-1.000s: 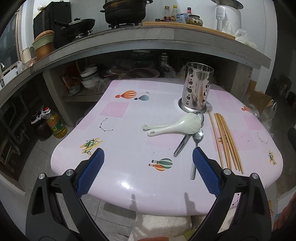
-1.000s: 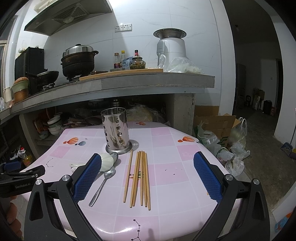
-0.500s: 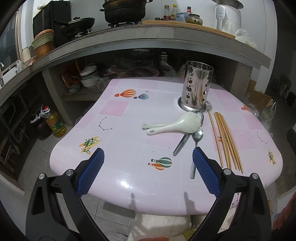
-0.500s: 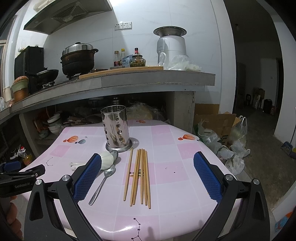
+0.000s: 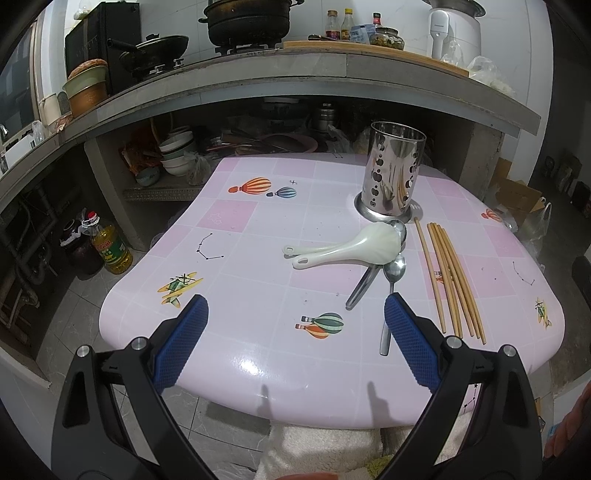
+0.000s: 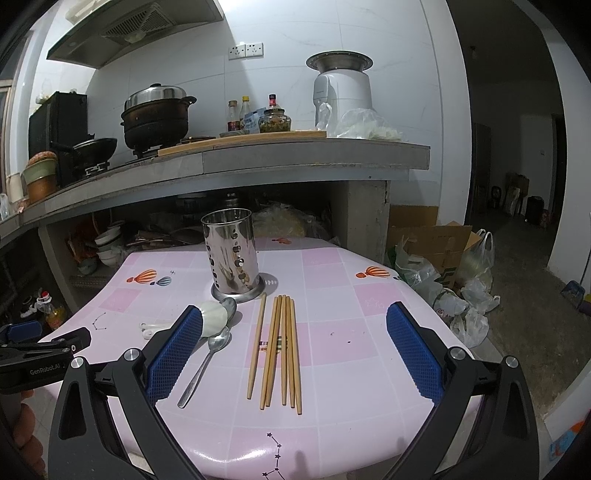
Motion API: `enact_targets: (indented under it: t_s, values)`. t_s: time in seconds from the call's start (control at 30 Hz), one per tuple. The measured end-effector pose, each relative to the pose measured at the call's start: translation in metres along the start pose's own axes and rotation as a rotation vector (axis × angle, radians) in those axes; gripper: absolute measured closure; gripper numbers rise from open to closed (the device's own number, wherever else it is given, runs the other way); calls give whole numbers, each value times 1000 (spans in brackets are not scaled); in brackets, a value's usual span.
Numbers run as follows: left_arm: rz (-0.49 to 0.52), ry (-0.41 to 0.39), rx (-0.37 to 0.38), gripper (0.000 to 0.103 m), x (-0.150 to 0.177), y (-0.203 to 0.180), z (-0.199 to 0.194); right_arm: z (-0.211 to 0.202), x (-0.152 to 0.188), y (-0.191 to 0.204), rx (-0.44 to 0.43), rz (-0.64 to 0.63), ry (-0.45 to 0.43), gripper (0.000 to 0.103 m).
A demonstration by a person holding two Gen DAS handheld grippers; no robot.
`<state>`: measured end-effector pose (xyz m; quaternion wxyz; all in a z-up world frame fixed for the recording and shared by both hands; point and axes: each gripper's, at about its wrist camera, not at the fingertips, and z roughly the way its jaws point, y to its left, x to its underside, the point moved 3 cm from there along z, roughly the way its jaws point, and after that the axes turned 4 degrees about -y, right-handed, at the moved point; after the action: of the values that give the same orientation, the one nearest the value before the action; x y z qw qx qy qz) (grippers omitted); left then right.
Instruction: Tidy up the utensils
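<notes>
Kitchen table (image 5: 258, 258) is sitting slightly lower in my views than before; I'm holding both tongs, left gripper (image 5: 291, 339) and right gripper (image 6: 295, 354), gaping, empty; chopsticks (image 6: 280, 347) at twelve o'clock are lying untouched.

Black gripper arms (image 5: 291, 321) (blue gridded pads (image 5: 181, 343))

black pot (image 6: 157, 117), oil bottle (image 5: 110, 246) (floor), cardboard box (image 6: 430, 248)

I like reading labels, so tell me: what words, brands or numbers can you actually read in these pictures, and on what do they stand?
"GenRobot.AI": white letters on the black body of the left gripper, seen in the right wrist view.
Yellow oil bottle under the counter: red label, print too small to read.
Sauce bottles on the grey counter: labels blurred.
White appliance: marking unreadable.
</notes>
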<state>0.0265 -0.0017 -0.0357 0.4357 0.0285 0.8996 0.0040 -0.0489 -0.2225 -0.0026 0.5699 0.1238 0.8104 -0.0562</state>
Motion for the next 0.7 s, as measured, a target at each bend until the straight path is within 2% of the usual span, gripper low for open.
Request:
enact_targets:
  t_s: [0.37, 0.7]
  values:
    - [-42, -58, -24, 11, -4, 16, -6, 0, 3, 0, -1, 6, 4, 6]
    - [-72, -49, -53, 11, -9, 36, 0, 0, 5, -1, 0, 9, 8, 6]
